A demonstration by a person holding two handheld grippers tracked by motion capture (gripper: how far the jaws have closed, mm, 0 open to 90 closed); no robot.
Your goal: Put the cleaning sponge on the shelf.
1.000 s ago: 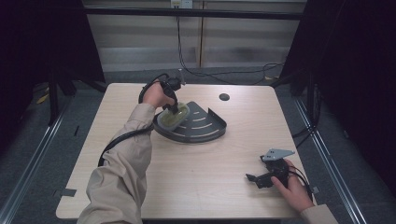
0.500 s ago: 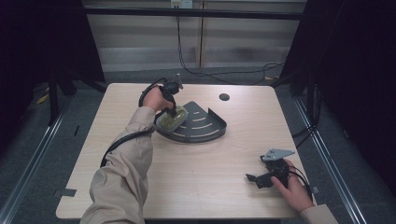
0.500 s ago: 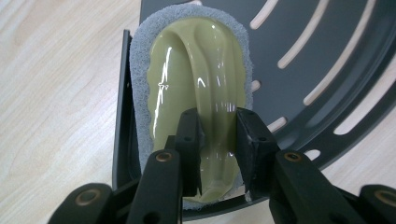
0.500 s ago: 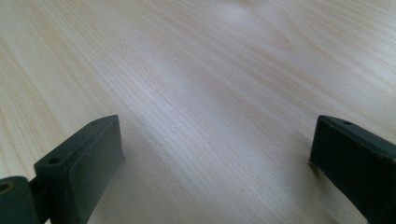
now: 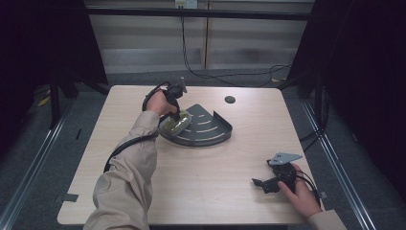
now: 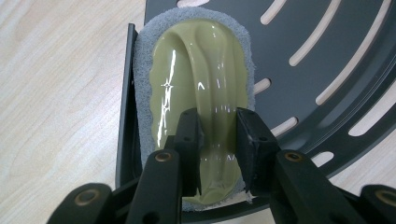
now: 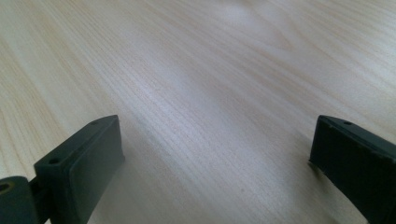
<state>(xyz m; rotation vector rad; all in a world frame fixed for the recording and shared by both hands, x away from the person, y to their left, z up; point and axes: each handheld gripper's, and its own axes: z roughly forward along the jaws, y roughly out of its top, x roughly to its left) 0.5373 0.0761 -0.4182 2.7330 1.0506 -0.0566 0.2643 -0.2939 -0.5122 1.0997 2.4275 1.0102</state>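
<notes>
Left gripper (image 6: pixel 217 135): its jaws were closed on the raised ridge of the scrubbing pad's handle; one jaw was set against each side of that ridge; in the high view the gripper (image 5: pixel 178 116) was pointed down at the near-left corner of the rack.
Scrubbing pad (image 6: pixel 196 88): a glossy olive-green moulded handle was seen on a grey fibre layer; the pad was held between the left jaws and stretched away ahead of them; its grey underside was laid flat on the rack; its edge to the left of the jaws was run along the rack's straight raised rim; in the high view the pad (image 5: pixel 174 124) was seen under the left hand.
Rack (image 6: pixel 327 60): a dark fan-shaped metal tray with curved slots was seen ahead of and to the right of the left jaws; it was rested on the bench; its curved wall (image 5: pixel 225 127) was turned toward the right gripper.
Right gripper (image 5: pixel 264 184): its jaws were spread wide with nothing between them; bare wood was seen ahead of them; it was rested low on the bench, well apart from the rack.
Bench (image 7: pixel 210 70): light wood grain was seen; a small dark round disc (image 5: pixel 230 99) was set in it beyond the rack.
</notes>
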